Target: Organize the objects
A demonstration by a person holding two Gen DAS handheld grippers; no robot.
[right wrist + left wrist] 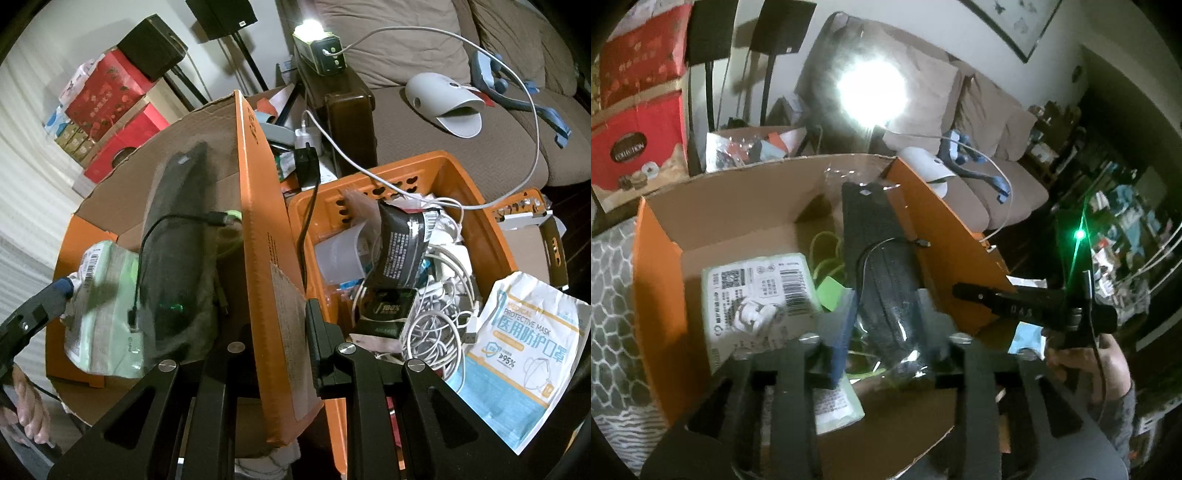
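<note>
An open orange cardboard box [661, 280] holds a long black bagged item [882, 280], a pale green packet [757, 291] and a green cable [827, 251]. My left gripper [886, 354] is open over the box, its fingers either side of the black item's near end. My right gripper [284, 354] is open and straddles the box's right wall [258, 206]; its arm shows in the left wrist view [1015, 306]. In the right wrist view the left gripper's blue-tipped finger [59, 291] touches the green packet [103, 302].
An orange plastic basket [406, 173] right of the box holds white cables, a black pouch and small packs. A mask packet [524, 350] leans on its right rim. A sofa [461, 110] stands behind, red boxes [639, 110] at the left.
</note>
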